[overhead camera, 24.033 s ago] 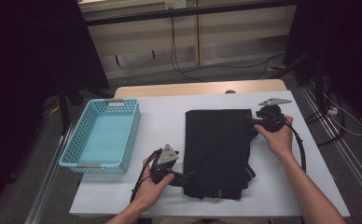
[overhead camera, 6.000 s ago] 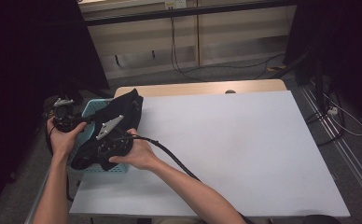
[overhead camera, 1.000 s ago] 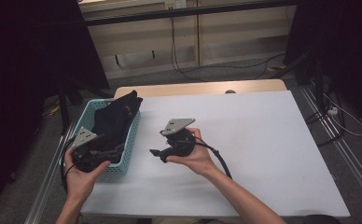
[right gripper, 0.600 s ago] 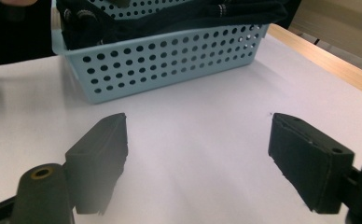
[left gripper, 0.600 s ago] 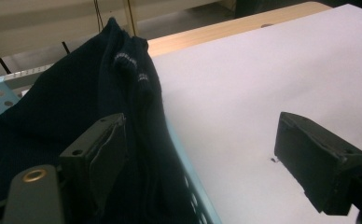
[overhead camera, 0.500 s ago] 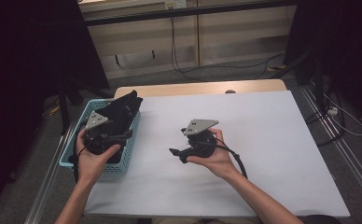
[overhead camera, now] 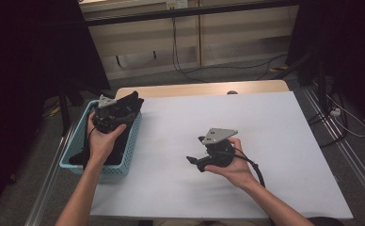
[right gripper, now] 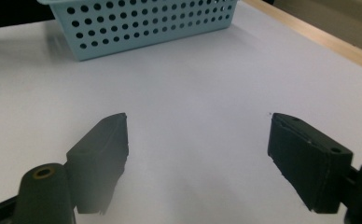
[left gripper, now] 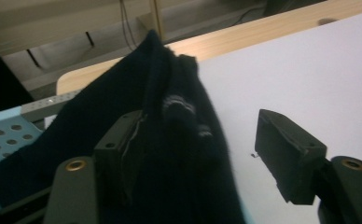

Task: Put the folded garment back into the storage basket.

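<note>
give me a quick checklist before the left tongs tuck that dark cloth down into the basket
1. Dark cloth in the blue basket: not ok, its far end hangs over the rim.
2. Left tongs at the cloth: ok, jaws have just been closing, cloth between them.
3. Left grip firm: not ok, one pad stands clear of the cloth.
4. Right tongs free: ok, open, nothing between the jaws.
5. Right tongs out of the way: ok, over the white table, apart from the basket.

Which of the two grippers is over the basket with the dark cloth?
The left gripper: it hovers over the black garment in the blue basket. The right gripper is above bare white table.
</note>
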`<state>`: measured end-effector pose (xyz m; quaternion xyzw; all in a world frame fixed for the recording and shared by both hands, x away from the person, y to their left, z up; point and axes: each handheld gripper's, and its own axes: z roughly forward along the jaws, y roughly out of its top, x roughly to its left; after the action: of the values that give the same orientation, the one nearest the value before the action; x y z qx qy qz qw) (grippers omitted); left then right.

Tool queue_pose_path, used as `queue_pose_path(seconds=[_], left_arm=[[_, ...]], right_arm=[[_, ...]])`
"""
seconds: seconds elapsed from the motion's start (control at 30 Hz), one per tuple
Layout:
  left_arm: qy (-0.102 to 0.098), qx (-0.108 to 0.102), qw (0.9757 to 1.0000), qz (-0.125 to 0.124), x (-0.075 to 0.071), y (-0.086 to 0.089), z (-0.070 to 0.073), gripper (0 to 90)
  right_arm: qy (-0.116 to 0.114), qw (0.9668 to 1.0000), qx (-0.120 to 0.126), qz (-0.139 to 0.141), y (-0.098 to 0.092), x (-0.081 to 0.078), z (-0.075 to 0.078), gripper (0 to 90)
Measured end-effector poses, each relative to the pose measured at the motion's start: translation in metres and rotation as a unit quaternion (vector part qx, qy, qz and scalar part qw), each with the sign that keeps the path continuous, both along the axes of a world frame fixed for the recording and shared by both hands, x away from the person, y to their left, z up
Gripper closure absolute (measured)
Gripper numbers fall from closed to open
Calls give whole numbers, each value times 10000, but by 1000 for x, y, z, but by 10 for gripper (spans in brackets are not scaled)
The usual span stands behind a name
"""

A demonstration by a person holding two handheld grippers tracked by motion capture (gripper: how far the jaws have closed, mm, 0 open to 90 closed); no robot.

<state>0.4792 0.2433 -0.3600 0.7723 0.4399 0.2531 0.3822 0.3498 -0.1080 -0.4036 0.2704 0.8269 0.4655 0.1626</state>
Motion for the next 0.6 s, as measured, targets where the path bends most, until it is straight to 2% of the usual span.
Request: queue_pose_path(seconds=[0.07,0.1,0.2,0.27,0.3,0.33,0.37,0.47,0.5,0.57,0.6], left_arm=[[32,44,9999,109,9,0,-3,372],[4,-12,9999,146,13,1,-5,389],[117,-147,9996,210,24,5,-9,408],[196,-162,9995,209,31,5,-11,412],[235,-99,9994,226,33,4,-12,420],[282,-24,9993,246,36,4,-13,456],[318,-21,9992,250,37,4,-14,542],[612,-114,9979,196,42,6,-19,685],[737,-162,9970,144,42,7,-21,710],[896,-68,9958,166,43,7,-26,730],[990,-88,9949,173,43,8,-30,734]], right_arm=[[24,10000,-29,-9,-2,-2,-3,199],[33,10000,-31,-12,-3,-2,-5,199],[99,9999,-25,2,-5,-3,-7,198],[110,9999,-36,14,-6,-4,-8,198],[107,9999,-50,31,-6,-4,-8,199],[106,9999,-62,36,-6,-5,-8,199],[76,9999,-97,48,-5,-5,-9,200],[77,9998,-178,88,-3,-7,-11,204],[73,9998,-183,98,-2,-7,-11,204],[60,9997,-213,122,-1,-8,-12,205],[65,9996,-221,132,-1,-8,-12,205]])
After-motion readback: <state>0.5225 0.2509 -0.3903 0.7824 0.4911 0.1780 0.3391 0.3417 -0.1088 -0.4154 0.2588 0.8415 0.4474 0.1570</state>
